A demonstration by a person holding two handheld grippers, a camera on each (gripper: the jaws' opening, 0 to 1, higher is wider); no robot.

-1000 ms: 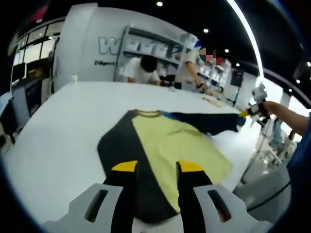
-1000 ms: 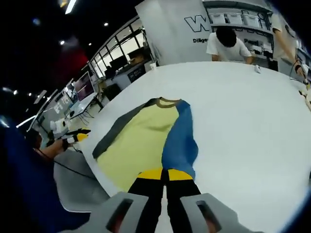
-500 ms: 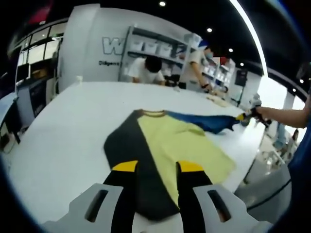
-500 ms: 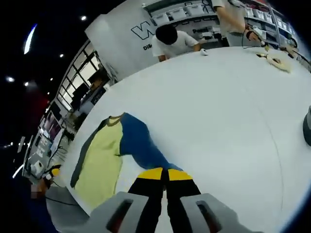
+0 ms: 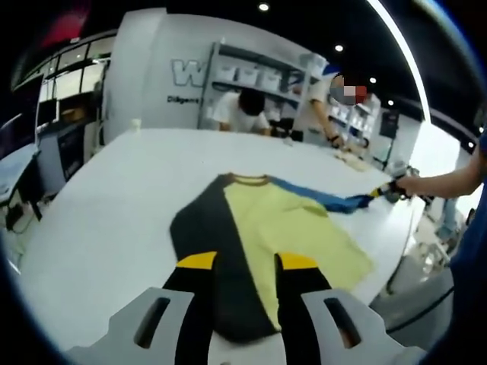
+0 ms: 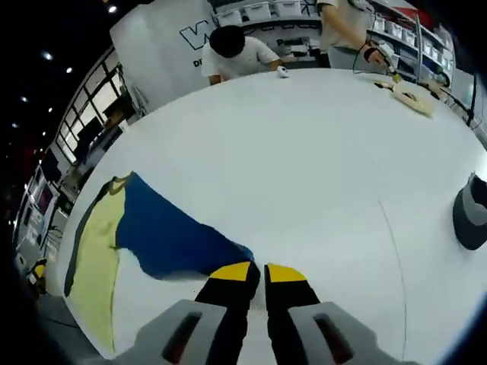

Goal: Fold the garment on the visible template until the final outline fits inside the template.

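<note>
Shirt (image 5: 259, 251) lying flat on white table (image 5: 99, 220), yellow body, dark left sleeve folded in. You are pinching blue sleeve (image 6: 167, 239) at its tip with right gripper (image 6: 257, 271), jaws pressed together on cloth, sleeve stretching out sideways. Left gripper (image 5: 245, 261) hovering over shirt hem, jaws spread, holding nothing. Keep sleeve taut and low while carrying it across yellow body; pinning body with left gripper should stop shirt dragging. Template outline hard to make out: faint line (image 6: 392, 266) on table only. Dark object (image 6: 472, 213) cut off at edge.
</note>
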